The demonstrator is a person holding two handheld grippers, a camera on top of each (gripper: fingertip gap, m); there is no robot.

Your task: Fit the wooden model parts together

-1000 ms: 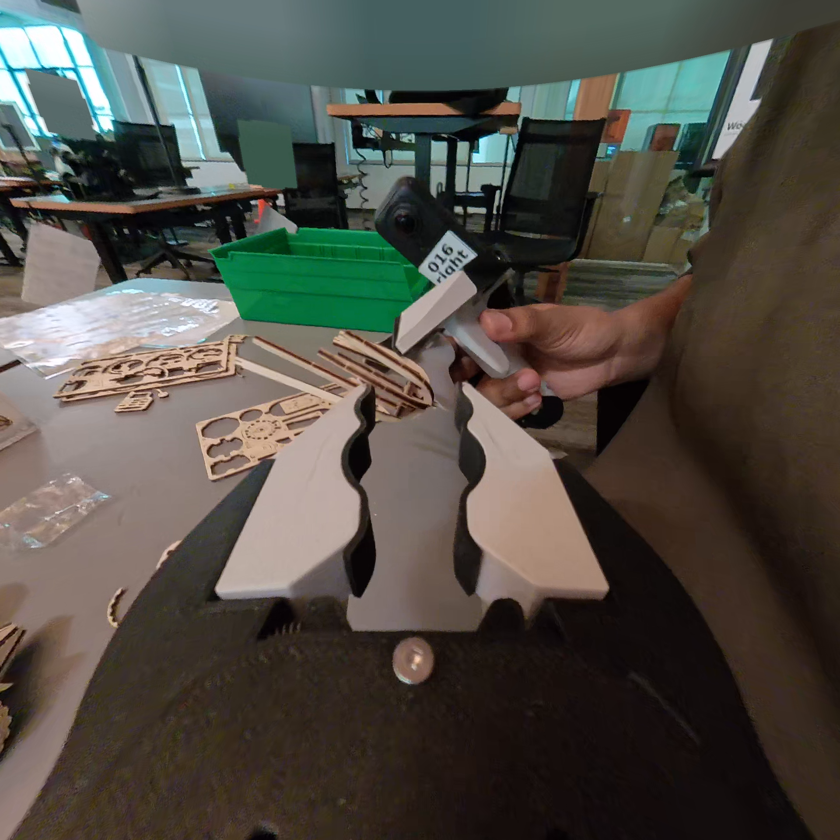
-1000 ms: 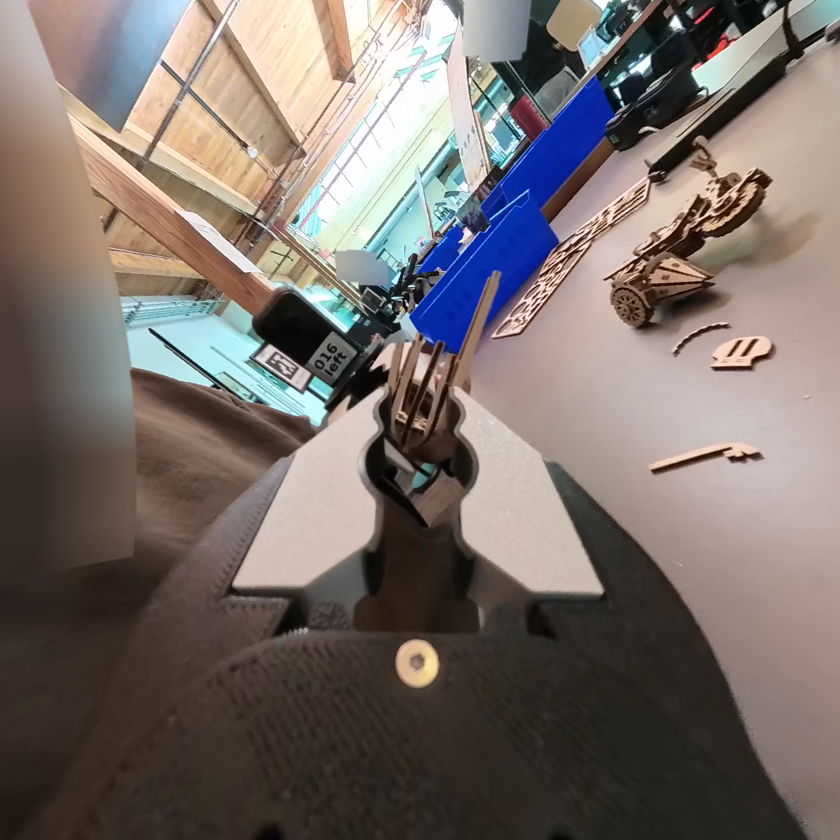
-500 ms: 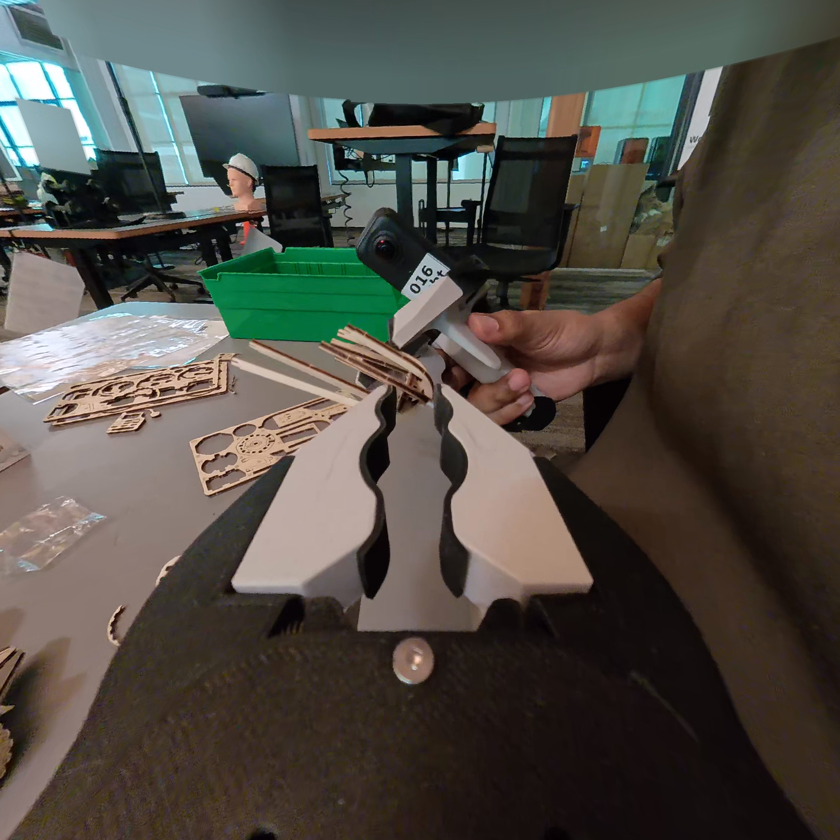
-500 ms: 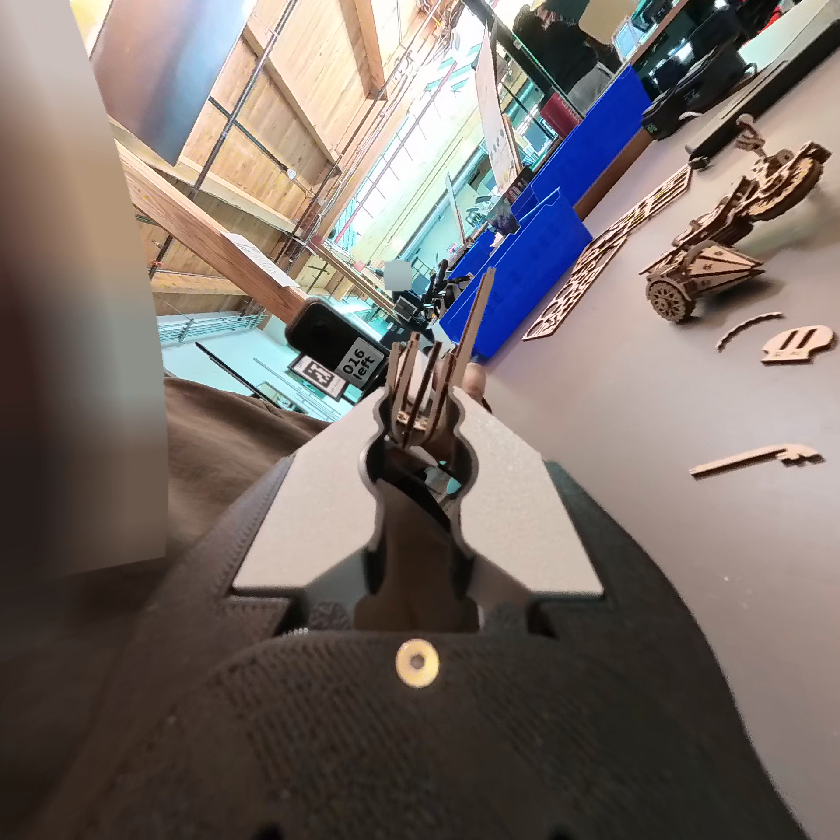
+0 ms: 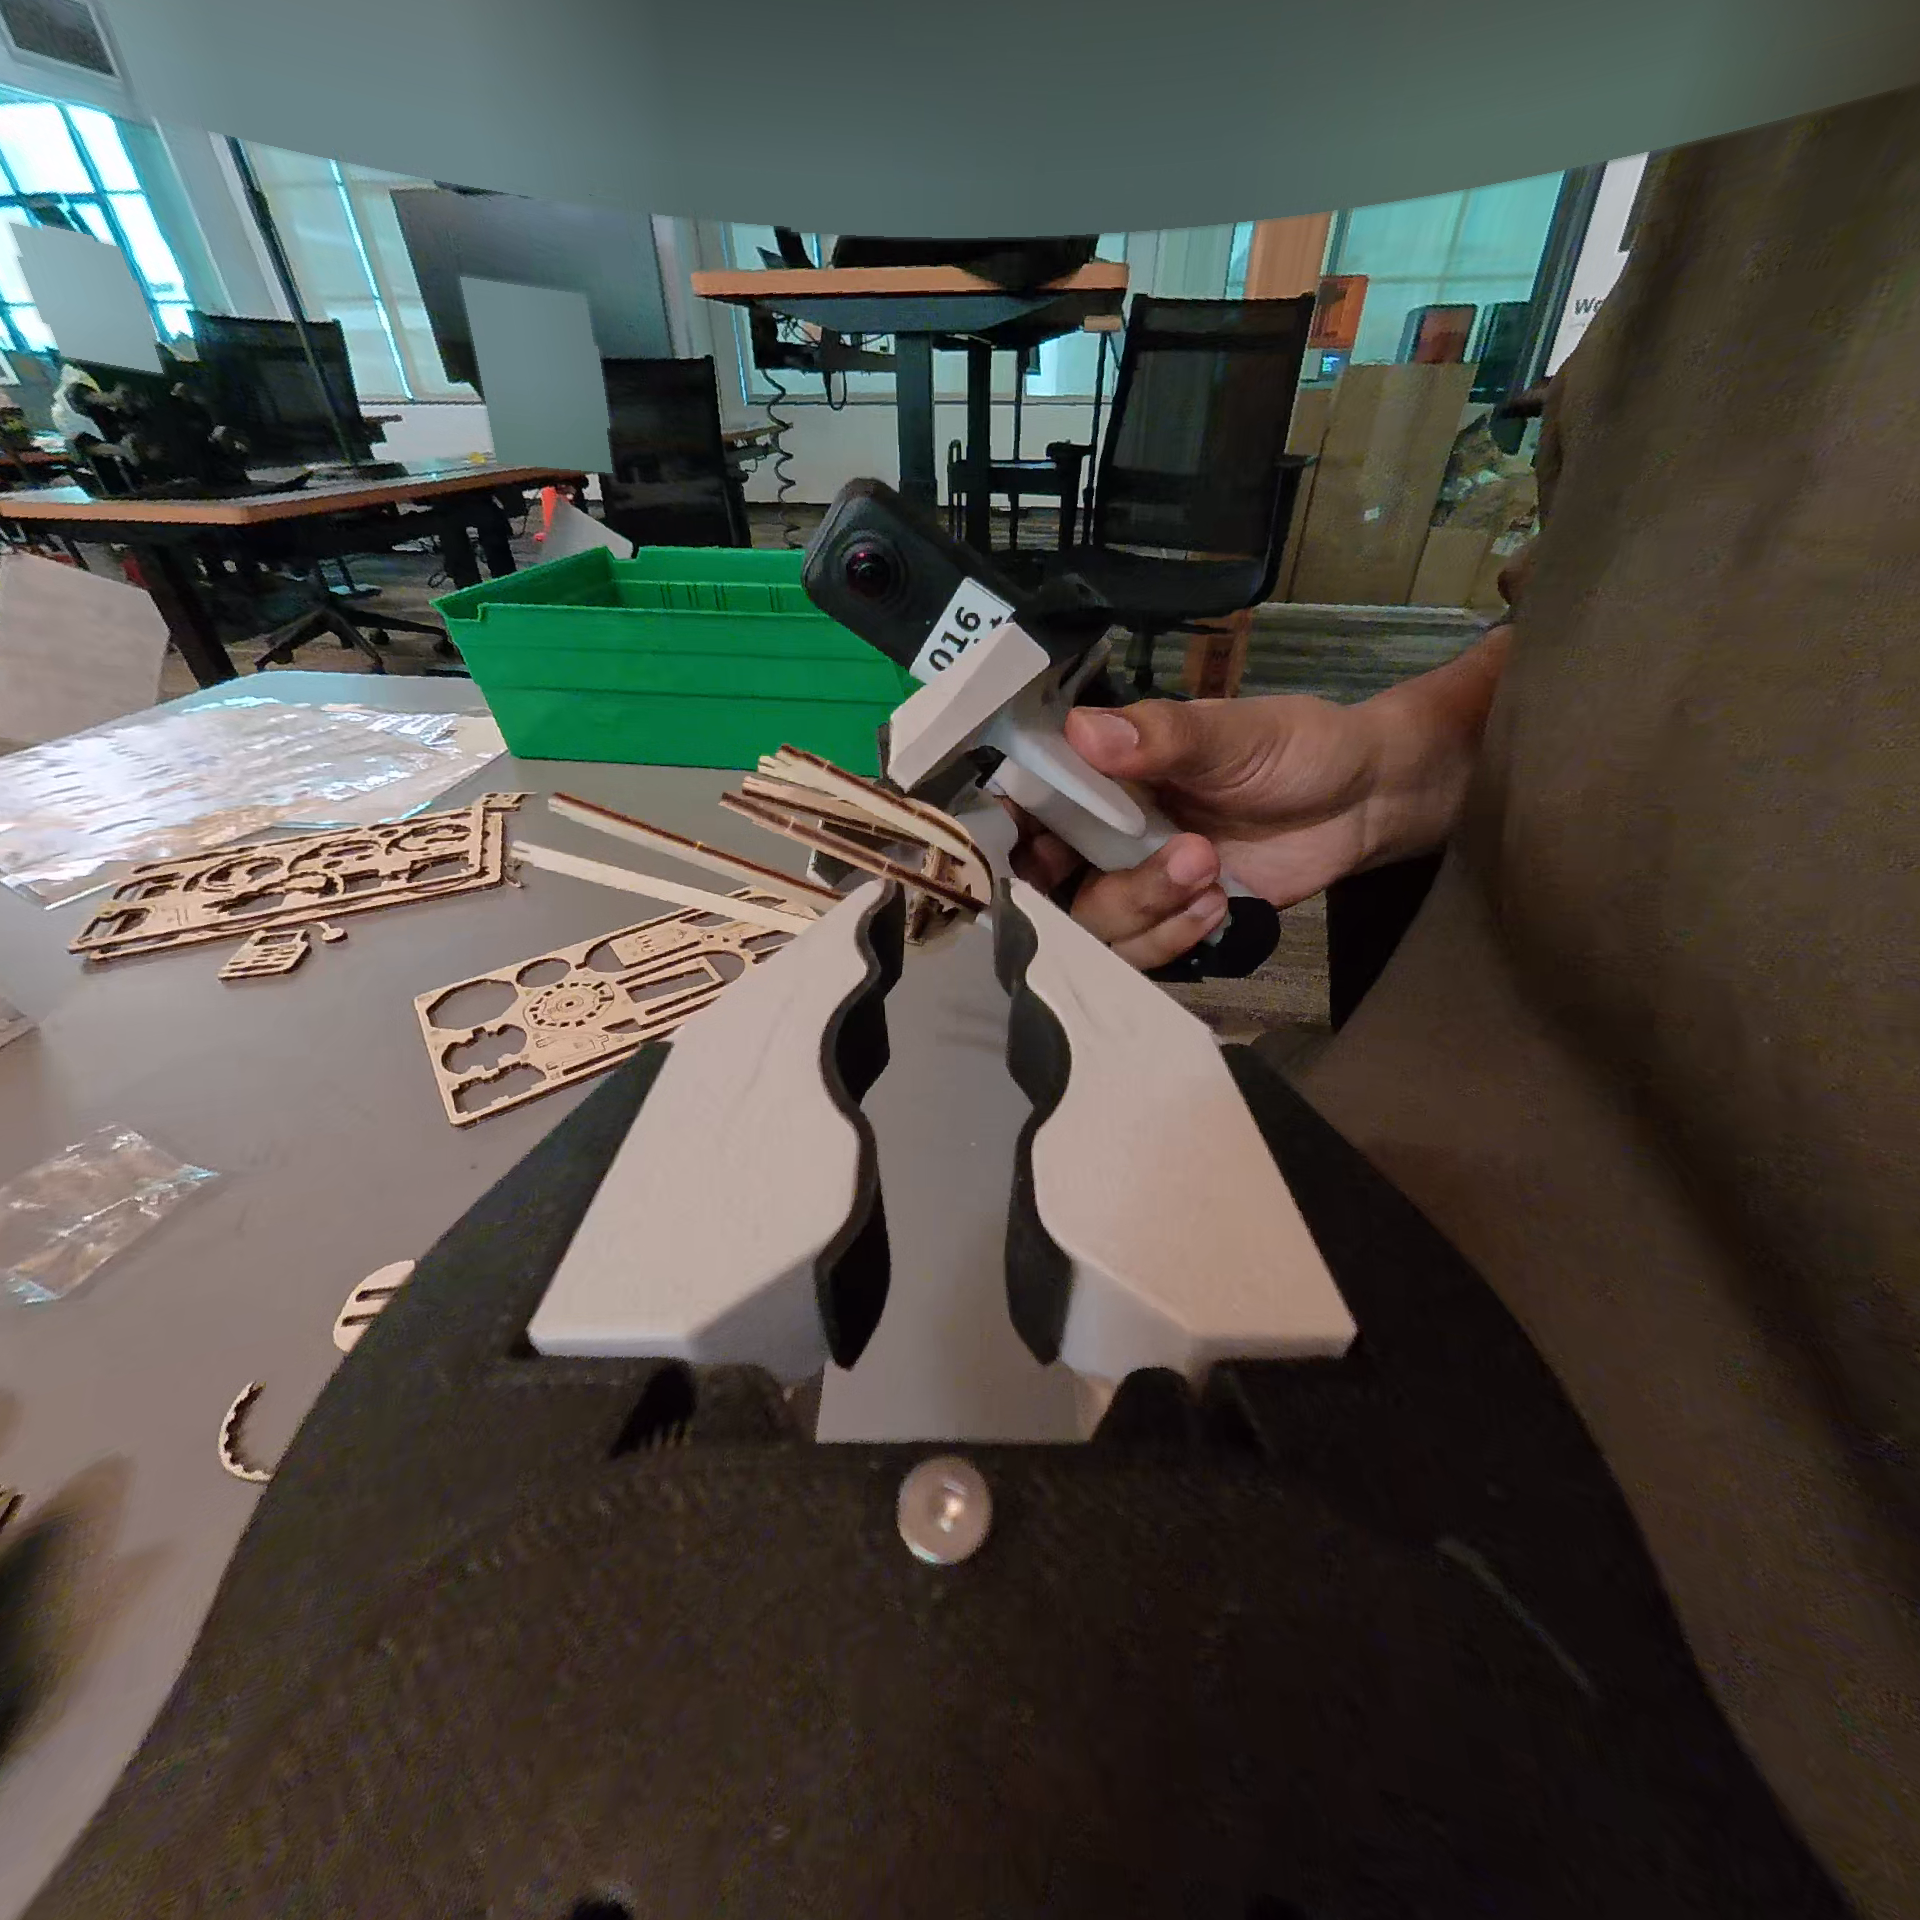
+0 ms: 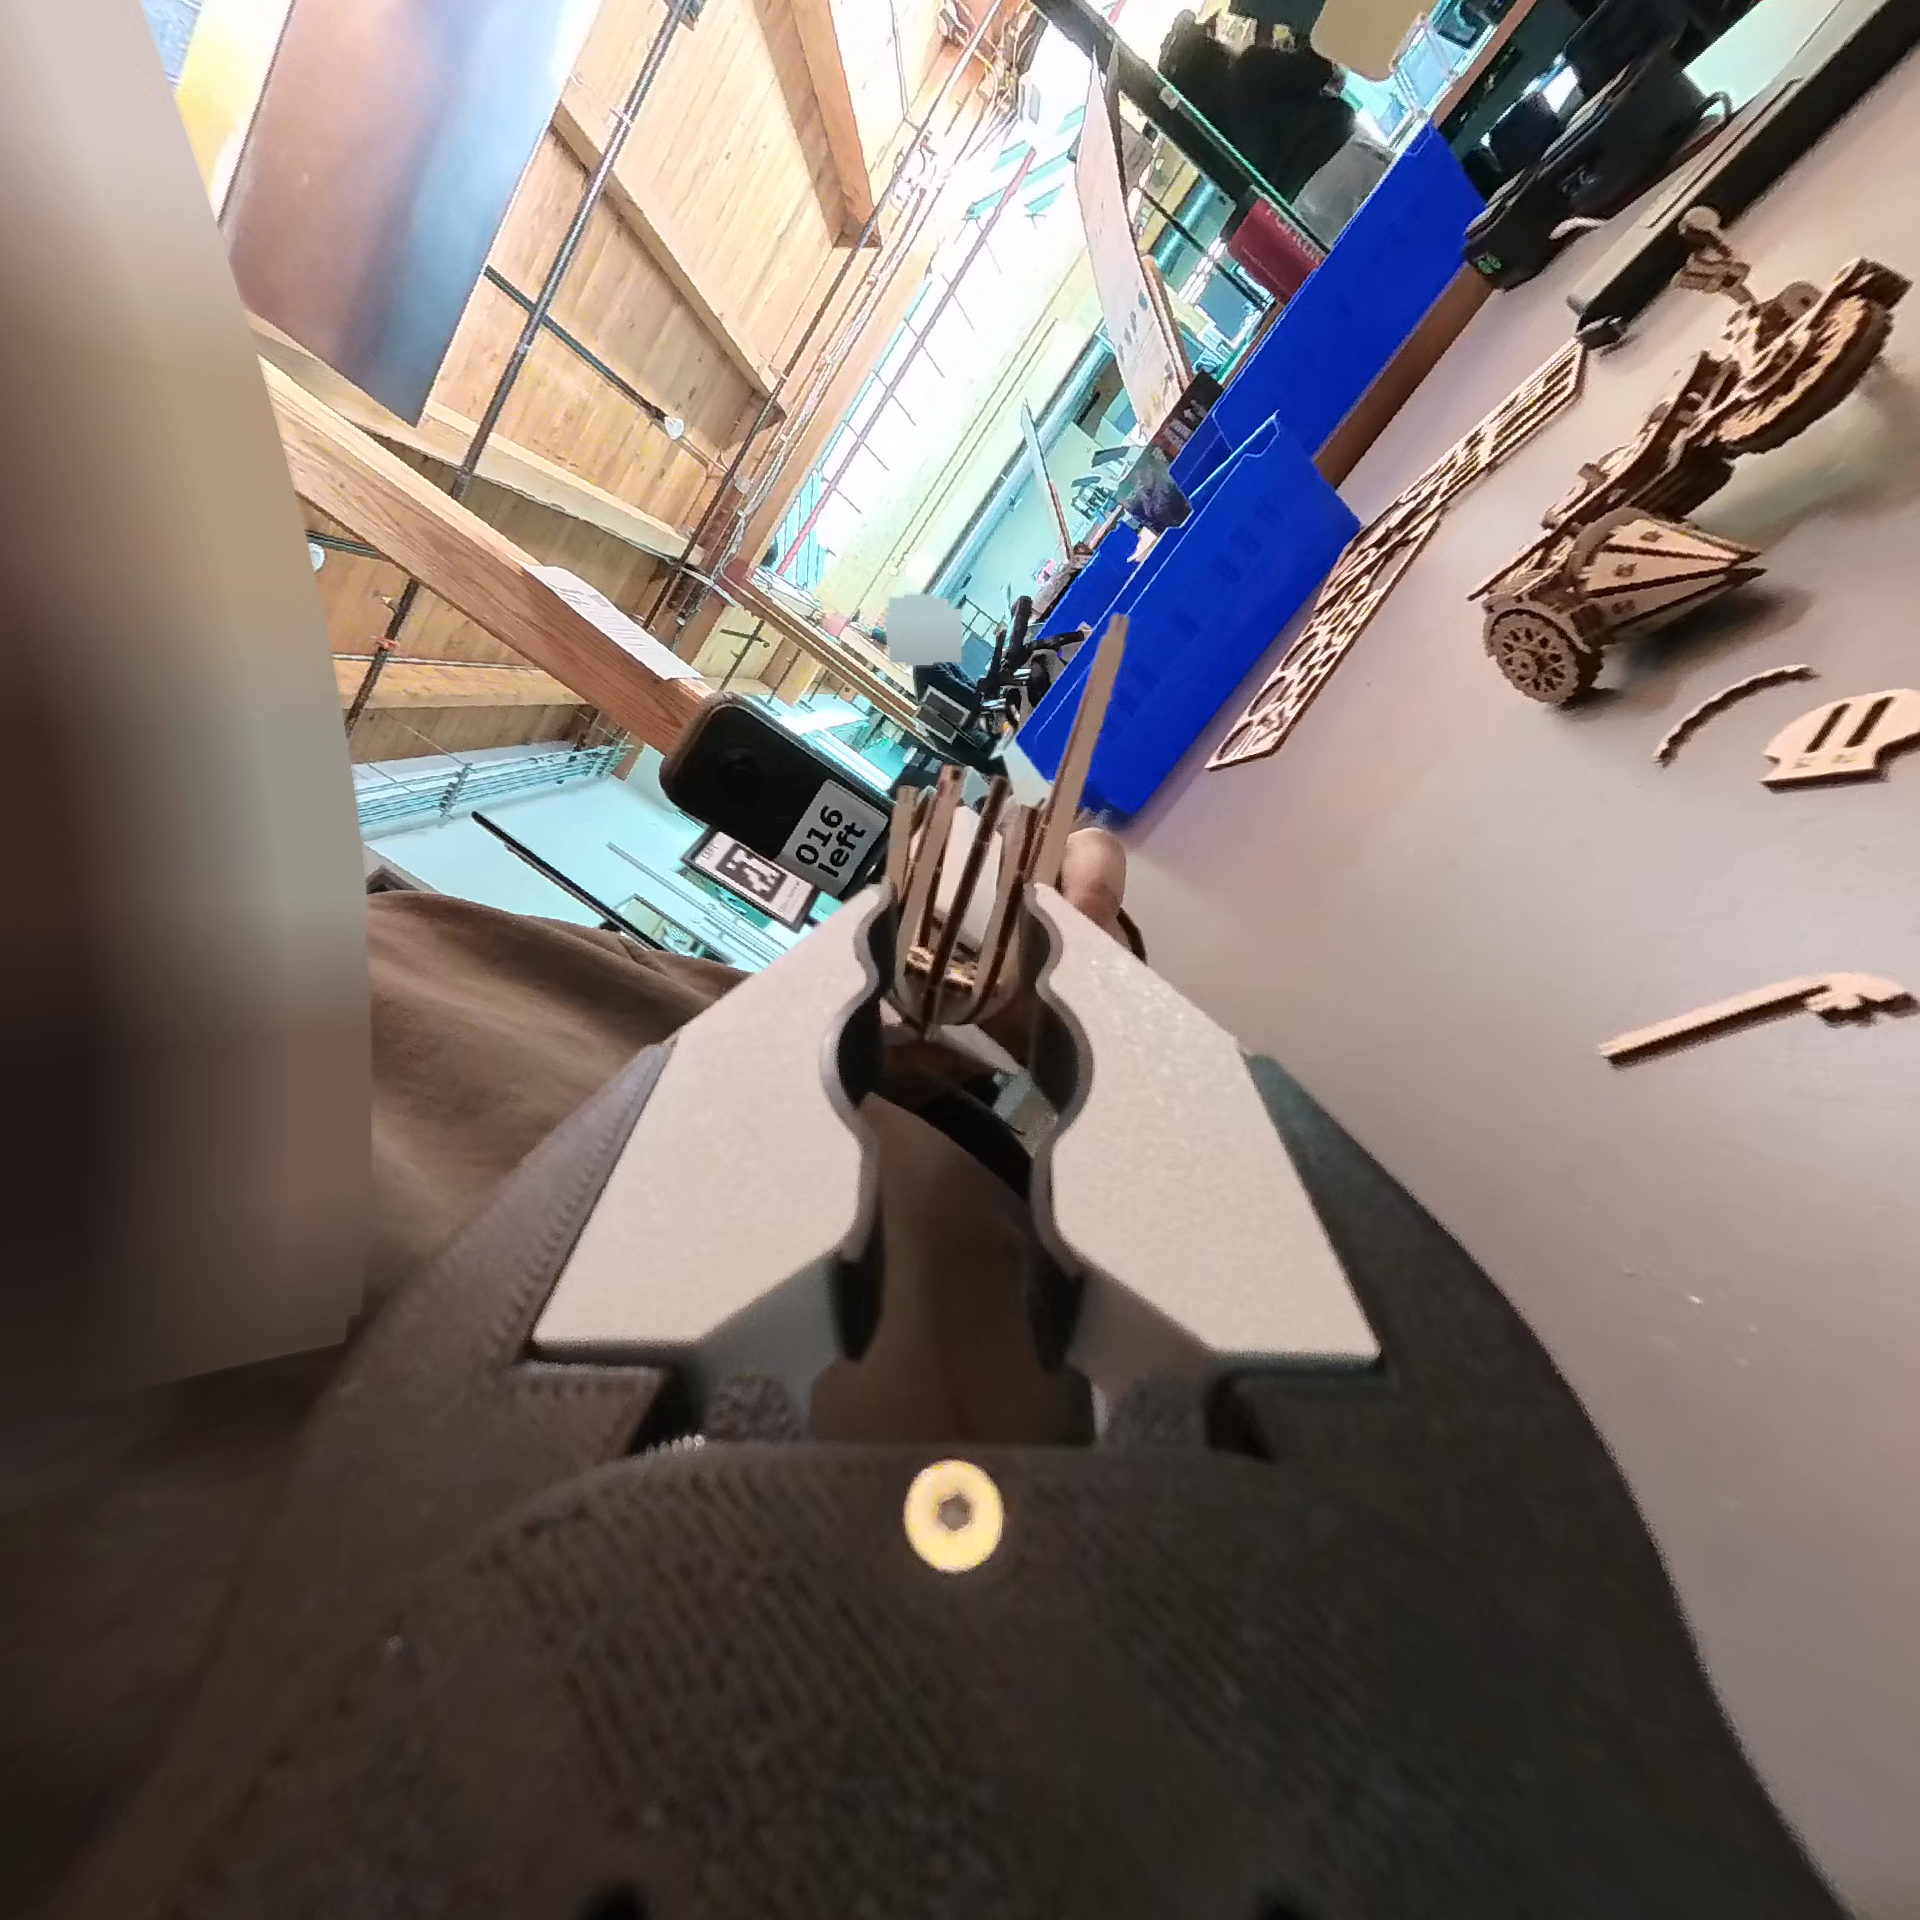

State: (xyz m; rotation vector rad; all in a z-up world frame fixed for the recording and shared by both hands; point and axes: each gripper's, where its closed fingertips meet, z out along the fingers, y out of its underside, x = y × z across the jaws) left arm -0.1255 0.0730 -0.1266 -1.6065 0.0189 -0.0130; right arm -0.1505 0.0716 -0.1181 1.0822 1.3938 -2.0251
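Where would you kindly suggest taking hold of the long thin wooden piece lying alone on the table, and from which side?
Grip the long wooden piece on its straight shank near mid-length, from above, fingers across its narrow width: it lies flat on the table, and its notched end is irregular. The right gripper holds the wooden assembly.

L gripper [image 5: 940, 914] held level, jaws part-open w/ a clear gap. R gripper [image 6: 961, 925] tilted, jaws narrowed. R hand [image 5: 1236, 800] wraps its handle.
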